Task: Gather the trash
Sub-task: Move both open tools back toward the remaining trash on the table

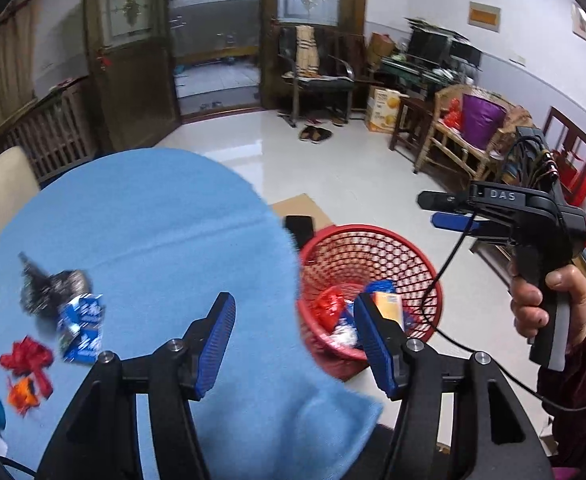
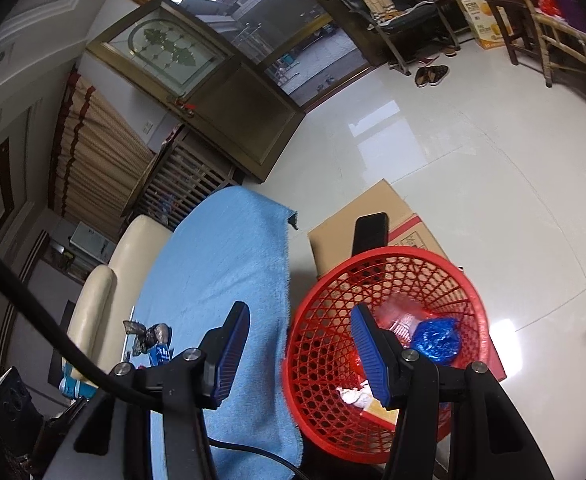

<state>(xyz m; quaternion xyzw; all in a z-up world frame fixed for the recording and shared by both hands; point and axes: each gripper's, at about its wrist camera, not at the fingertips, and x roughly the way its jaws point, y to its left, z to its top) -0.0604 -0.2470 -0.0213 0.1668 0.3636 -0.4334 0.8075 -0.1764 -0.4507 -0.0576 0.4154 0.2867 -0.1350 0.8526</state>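
I could read only "DAS", in pale letters on the black body of the right gripper [image 1: 449,210] beside me.

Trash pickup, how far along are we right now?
Partly done. The red basket already holds several pieces, including a blue crumpled wrapper and white paper. Nothing is in hand: the left gripper and right gripper are both open and empty. Still on the blue cloth: a silver foil wrapper, a blue packet, a red bow and an orange scrap.
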